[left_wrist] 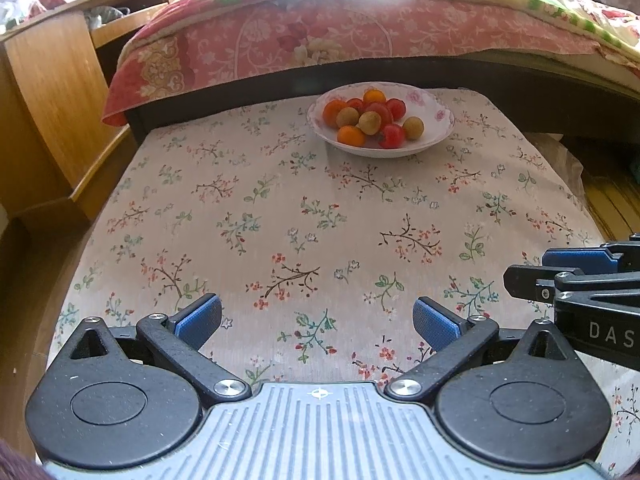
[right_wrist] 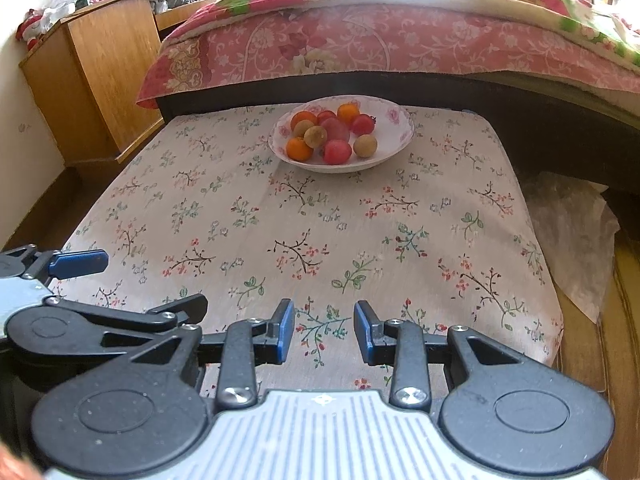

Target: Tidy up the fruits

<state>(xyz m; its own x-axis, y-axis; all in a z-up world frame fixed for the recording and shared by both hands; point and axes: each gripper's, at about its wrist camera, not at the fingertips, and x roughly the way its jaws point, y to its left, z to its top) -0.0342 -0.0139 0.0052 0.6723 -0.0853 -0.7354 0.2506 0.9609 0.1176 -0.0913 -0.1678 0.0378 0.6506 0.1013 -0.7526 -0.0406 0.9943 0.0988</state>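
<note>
A white floral-rimmed ceramic bowl [left_wrist: 436, 120] of small red, orange and tan round fruits [left_wrist: 370, 118] sits at the far edge of the flower-print cloth-covered table [left_wrist: 280, 220], well apart from the empty left gripper [left_wrist: 318, 322], spread wide, and the empty right gripper [right_wrist: 325, 330], parted more narrowly.

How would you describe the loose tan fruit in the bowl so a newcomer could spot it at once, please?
Start at the flowered tablecloth and find the white bowl at its far edge, near the bed. Among the piled fruit, the tan fruit sits alone on the right side, pale brown, round, apart from the heap.
</note>
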